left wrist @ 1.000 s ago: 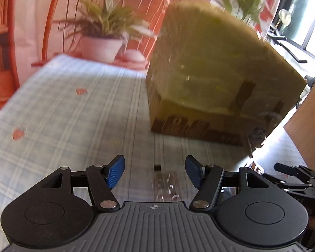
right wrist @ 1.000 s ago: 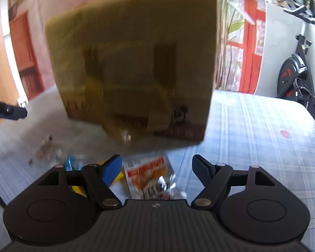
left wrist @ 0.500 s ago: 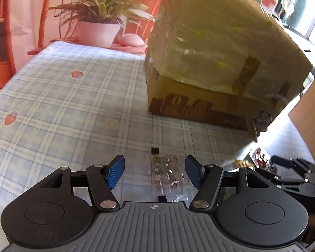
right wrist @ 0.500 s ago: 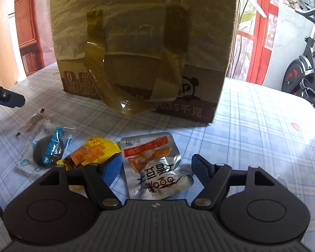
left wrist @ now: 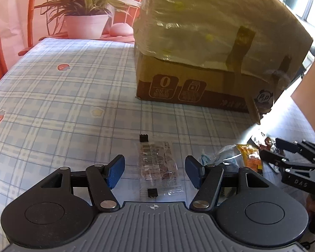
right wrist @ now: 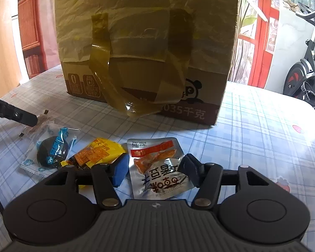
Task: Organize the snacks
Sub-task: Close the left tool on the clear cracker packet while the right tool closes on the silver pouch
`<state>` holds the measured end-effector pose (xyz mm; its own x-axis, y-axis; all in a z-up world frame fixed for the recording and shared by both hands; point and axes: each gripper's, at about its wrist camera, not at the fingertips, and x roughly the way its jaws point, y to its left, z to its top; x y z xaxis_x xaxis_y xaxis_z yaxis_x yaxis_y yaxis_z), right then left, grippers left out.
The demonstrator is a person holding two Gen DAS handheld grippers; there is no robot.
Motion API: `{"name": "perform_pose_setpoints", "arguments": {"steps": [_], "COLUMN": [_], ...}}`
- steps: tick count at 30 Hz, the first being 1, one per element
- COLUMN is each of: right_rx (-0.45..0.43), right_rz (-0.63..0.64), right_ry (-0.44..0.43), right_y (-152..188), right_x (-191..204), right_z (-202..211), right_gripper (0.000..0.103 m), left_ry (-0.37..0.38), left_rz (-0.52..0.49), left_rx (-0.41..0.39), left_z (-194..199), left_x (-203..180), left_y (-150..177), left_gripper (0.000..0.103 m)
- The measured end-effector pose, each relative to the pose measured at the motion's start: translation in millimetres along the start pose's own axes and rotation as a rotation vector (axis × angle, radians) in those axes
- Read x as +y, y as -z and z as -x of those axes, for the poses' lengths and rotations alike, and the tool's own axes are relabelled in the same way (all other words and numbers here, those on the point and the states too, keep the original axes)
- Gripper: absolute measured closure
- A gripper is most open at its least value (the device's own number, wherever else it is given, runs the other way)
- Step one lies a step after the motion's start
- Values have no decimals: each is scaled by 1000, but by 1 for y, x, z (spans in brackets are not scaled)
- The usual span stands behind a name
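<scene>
A clear snack packet [left wrist: 157, 163] lies flat on the checked tablecloth [left wrist: 52, 105]. My left gripper [left wrist: 154, 171] is open and straddles it, with neither pad touching it. In the right wrist view my right gripper [right wrist: 155, 170] is closing its jaws on a silver snack packet [right wrist: 157, 174]. Both pads meet the packet's side edges, and the right edge buckles upward. Beside it lie a yellow-orange packet [right wrist: 98, 153] and a dark round snack in a blue and clear wrapper [right wrist: 52, 153]. One finger [right wrist: 21, 117] of the left gripper shows at the left edge.
A big taped cardboard box [left wrist: 210, 42] stands on the table just behind the snacks. A potted plant [left wrist: 84, 21] sits beyond the far table edge. An exercise bike [right wrist: 304, 73] stands at the right. A person's arm [left wrist: 310, 84] reaches in from the right.
The box was blurred and tilted a second ago and now stands still on the table. My left gripper sank closer over the clear packet. The right jaws narrowed onto the silver packet.
</scene>
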<state>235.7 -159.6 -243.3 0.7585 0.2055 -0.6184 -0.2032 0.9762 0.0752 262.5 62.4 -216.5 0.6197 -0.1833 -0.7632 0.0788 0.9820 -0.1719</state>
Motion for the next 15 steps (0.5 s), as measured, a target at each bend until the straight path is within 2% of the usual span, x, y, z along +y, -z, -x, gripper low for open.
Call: {"name": "perform_pose_setpoints", "arguments": {"steps": [7, 9, 11, 15], "right_rx": [-6, -8, -13, -20], "right_rz": [-3, -5, -7, -17], "right_ry": [-5, -4, 0, -2], "right_y": [1, 1, 2, 2], "right_x": [-1, -1, -1, -3], "right_z": [0, 0, 1, 2], "right_gripper": [44, 44, 46, 48], "left_ry": [-99, -123, -121, -103], "left_rz": [-119, -155, -166, -136], "left_rx": [-41, -60, -71, -79], "left_z": [-6, -4, -1, 4], "left_x": [-21, -27, -29, -24], "left_y": [8, 12, 14, 14], "left_gripper": [38, 44, 57, 62]}}
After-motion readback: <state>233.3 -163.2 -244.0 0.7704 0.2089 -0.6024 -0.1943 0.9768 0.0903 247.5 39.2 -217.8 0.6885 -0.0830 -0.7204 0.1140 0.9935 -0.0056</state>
